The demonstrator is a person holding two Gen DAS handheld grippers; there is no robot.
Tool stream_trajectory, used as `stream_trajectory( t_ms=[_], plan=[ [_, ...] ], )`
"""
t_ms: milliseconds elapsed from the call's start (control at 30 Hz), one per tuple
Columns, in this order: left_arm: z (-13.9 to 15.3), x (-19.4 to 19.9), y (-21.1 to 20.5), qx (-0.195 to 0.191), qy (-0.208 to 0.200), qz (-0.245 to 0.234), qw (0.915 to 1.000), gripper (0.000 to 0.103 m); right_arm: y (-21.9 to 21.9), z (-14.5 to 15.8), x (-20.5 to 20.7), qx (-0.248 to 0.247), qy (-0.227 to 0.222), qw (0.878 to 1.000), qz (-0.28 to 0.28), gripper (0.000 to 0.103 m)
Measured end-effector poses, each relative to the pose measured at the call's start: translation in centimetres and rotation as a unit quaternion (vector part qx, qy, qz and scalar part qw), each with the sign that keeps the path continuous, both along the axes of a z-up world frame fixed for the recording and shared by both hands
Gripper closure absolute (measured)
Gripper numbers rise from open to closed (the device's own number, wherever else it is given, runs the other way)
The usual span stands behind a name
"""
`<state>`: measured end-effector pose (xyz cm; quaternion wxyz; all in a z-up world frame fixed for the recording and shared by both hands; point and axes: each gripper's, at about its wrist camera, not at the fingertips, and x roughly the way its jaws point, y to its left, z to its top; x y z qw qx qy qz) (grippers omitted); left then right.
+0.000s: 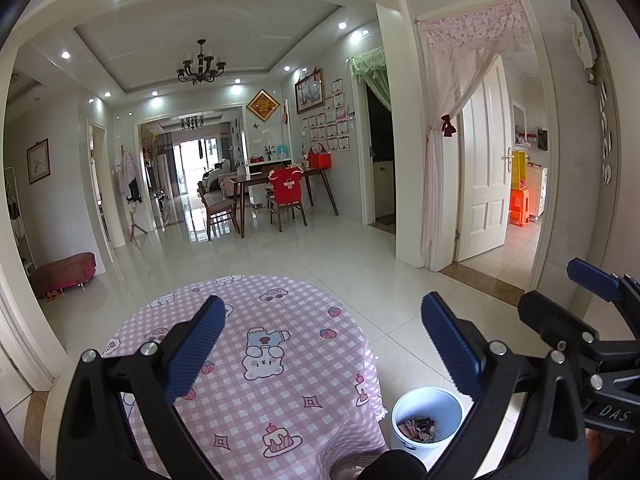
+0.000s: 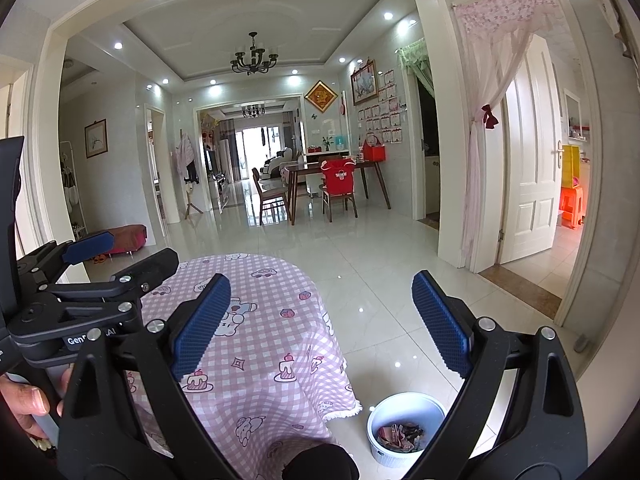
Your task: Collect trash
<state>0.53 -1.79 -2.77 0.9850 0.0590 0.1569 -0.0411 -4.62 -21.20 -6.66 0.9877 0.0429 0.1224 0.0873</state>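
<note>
A white bin point(image 1: 426, 420) stands on the floor right of the table, with crumpled trash point(image 1: 420, 429) inside; it also shows in the right wrist view point(image 2: 404, 432) with the trash point(image 2: 400, 436). My left gripper point(image 1: 320, 344) is open and empty, held above the round table with the pink checked cloth point(image 1: 280, 380). My right gripper point(image 2: 320, 324) is open and empty, above the table's right edge point(image 2: 280, 344) and the floor. Each gripper shows at the edge of the other's view: the right one point(image 1: 592, 320) and the left one point(image 2: 92, 276).
A glossy white tiled floor point(image 1: 320, 248) stretches ahead to a dining table with chairs point(image 1: 280, 188). An open white door point(image 1: 484, 168) with a pink curtain is at the right. A low red bench point(image 1: 64, 272) stands at the left wall.
</note>
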Motion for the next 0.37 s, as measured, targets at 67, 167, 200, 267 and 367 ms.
stream_trajectory(
  t_ms=[67, 167, 200, 267, 367],
  plan=[
    [-0.2, 0.4, 0.2, -0.002, 0.004, -0.001, 1.0000, 0.006, 0.2, -0.1, 0.6, -0.002, 0.004, 1.000, 0.001, 0.013],
    [-0.9, 1.3, 0.7, -0.006, 0.010, -0.002, 0.9999, 0.006, 1.0, -0.6, 1.5, -0.006, 0.012, 1.000, 0.004, 0.013],
    [-0.9, 2.0, 1.1, -0.008, 0.013, -0.003, 0.9999, 0.006, 1.2, -0.8, 2.0, -0.008, 0.018, 1.000, 0.005, 0.013],
    [-1.7, 2.9, 1.6, -0.010, 0.022, -0.001, 0.9997, 0.006, 1.3, -1.0, 3.3, -0.010, 0.028, 1.000, 0.008, 0.013],
    [-3.4, 4.9, 2.8, -0.018, 0.046, 0.006, 0.9988, 0.006, 2.5, -2.1, 5.3, -0.019, 0.050, 0.998, 0.014, 0.013]
  ],
)
